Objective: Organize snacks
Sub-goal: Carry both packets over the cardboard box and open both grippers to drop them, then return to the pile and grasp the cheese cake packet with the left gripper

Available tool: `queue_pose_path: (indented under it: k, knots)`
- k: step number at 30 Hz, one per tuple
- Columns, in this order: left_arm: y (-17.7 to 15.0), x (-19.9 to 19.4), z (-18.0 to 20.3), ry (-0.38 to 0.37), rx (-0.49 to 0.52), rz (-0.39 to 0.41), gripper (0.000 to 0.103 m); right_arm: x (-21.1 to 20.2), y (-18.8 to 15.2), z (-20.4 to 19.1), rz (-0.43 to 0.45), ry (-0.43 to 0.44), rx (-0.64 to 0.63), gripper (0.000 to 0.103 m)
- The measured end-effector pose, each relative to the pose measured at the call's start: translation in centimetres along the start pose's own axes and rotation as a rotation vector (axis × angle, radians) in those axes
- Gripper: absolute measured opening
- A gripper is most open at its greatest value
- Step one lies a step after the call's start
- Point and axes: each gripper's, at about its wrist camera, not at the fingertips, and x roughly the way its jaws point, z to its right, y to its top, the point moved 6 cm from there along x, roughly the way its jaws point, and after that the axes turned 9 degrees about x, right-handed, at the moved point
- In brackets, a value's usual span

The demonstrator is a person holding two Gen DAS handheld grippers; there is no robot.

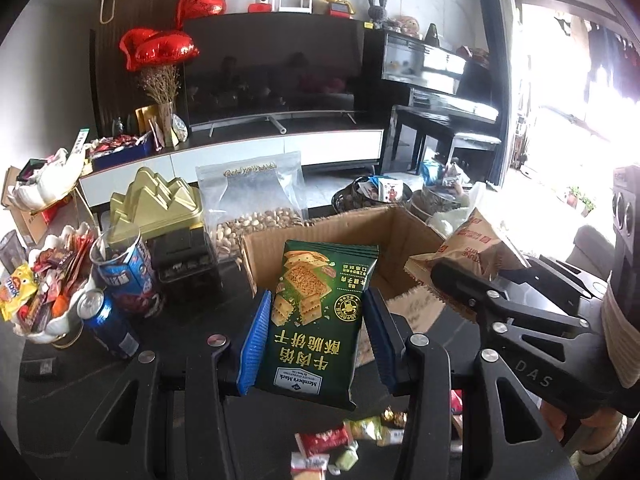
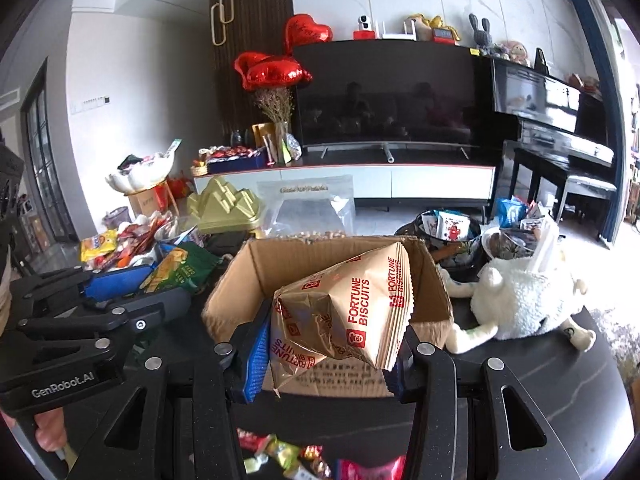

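My left gripper [image 1: 316, 344] is shut on a green cracker packet [image 1: 320, 304], held upright between the blue pads [image 1: 254, 344] in front of an open cardboard box [image 1: 348, 228]. To its right, my right gripper [image 1: 438, 274] grips a tan Fortune Biscuits packet [image 1: 480, 236] beside the box. In the right wrist view, the right gripper [image 2: 324, 354] is shut on the crumpled tan packet [image 2: 344, 312], just before the box [image 2: 256, 264]. The left gripper [image 2: 156, 286] shows at the left with the green packet [image 2: 184, 266].
On the dark table stand a pistachio bag [image 1: 256, 204], a gold mountain-shaped tin [image 1: 156, 204], a blue can [image 1: 108, 324], a biscuit cup [image 1: 124, 268] and a white bowl of sweets [image 1: 44, 292]. A white plush toy [image 2: 520, 300] lies right of the box. Loose candies [image 2: 288, 456] lie near the front edge.
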Motion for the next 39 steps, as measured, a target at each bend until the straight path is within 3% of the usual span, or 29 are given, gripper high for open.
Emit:
queue_pose_path:
  k: [10, 13, 17, 24, 32, 39]
  knots:
    - [1.8, 5.9, -2.0, -0.014, -0.065, -0.06, 0.049, 5.7, 2.0, 1.2, -0.073, -0.012, -0.003, 0.048]
    - [1.6, 6.5, -2.7, 0.016, -0.08, -0.064, 0.058, 6.3, 2.6, 1.8, -0.054, -0.065, -0.024, 0.069]
    - [0.7, 5.0, -2.5, 0.055, -0.061, -0.042, 0.061, 5.4, 2.3, 1.7, -0.024, -0.088, -0.039, 0.073]
    - [-1.0, 0.9, -1.5, 0.075, -0.044, -0.006, 0.064, 2.8, 0.6, 0.5, -0.029, -0.03, -0.051, 0.073]
    - [-4.2, -2.8, -0.3, 0.11, -0.004, 0.011, 0.066, 0.3, -2.9, -0.8, -0.066, 0.009, -0.079, 0.073]
    - [-7.5, -4.1, 0.7, 0.088, -0.039, -0.014, 0.066, -1.5, -5.7, -1.5, -0.11, 0.036, -0.08, 0.073]
